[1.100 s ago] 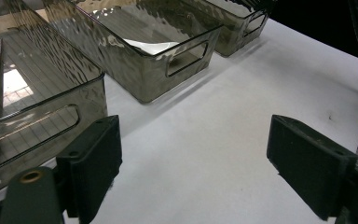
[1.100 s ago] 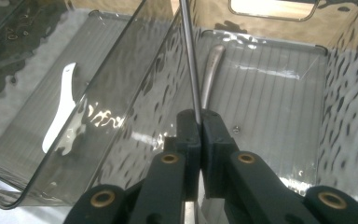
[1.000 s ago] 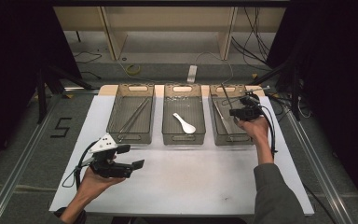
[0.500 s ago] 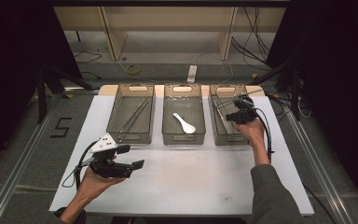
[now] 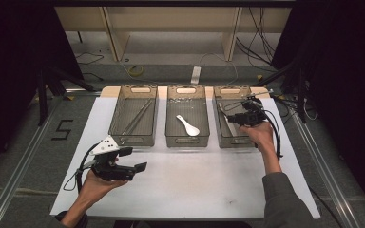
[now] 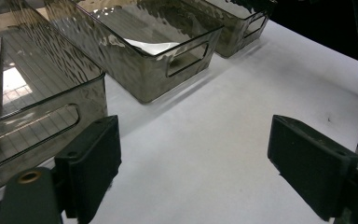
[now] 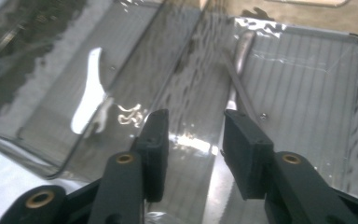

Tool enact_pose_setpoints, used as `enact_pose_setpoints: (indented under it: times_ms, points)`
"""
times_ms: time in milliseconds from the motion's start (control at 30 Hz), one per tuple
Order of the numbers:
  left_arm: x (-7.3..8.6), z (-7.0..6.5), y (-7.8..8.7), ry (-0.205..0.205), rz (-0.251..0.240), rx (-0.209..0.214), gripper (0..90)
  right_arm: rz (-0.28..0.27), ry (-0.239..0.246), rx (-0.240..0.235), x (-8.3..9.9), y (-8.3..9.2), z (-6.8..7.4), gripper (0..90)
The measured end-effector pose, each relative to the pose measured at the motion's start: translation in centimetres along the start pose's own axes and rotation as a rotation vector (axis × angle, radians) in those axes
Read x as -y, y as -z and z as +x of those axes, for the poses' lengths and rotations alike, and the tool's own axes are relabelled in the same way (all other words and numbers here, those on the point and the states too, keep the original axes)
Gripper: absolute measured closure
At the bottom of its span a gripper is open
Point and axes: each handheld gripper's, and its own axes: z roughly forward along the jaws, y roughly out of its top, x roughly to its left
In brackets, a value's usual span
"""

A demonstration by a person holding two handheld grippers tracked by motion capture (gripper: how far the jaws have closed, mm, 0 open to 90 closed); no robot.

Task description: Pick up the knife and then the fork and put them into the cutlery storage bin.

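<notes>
Left gripper (image 5: 135, 159) hovers above the white table (image 5: 195, 185) at 7 o'clock, jaws wide, nothing between them. Chopsticks (image 5: 138, 116) lie in the left bin (image 5: 134, 139), a white spoon (image 5: 188, 126) in the middle bin (image 5: 186, 140). Right gripper (image 5: 230, 118) hangs over the right bin (image 5: 233, 141) at 2 o'clock; its jaws have just been opening, partly apart, nothing gripped, above a metal utensil (image 7: 240, 60).

Three bins (image 5: 186, 140) wall the far side; near tabletop (image 5: 195, 185) open.
</notes>
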Motion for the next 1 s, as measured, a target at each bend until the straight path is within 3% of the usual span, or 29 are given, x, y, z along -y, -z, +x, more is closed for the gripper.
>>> enact_pose_setpoints:
  times_ms: [100,300,700,1000]
  points:
    - [0.0,0.0,0.0,0.006,-0.006,0.002,16.9,-0.028,0.007,-0.036,0.2,0.4,0.5,58.6]
    - [0.0,0.1,0.0,0.006,-0.004,0.002,16.8,-0.048,0.005,-0.058,0.7,0.6,1.0,55.2]
    - [0.0,0.2,0.0,0.013,-0.005,0.004,16.4,-0.072,0.010,-0.050,1.5,1.1,1.8,36.7]
    - [0.0,0.3,0.1,0.026,-0.009,0.008,16.4,-0.141,0.016,-0.079,2.4,1.9,2.8,33.2]
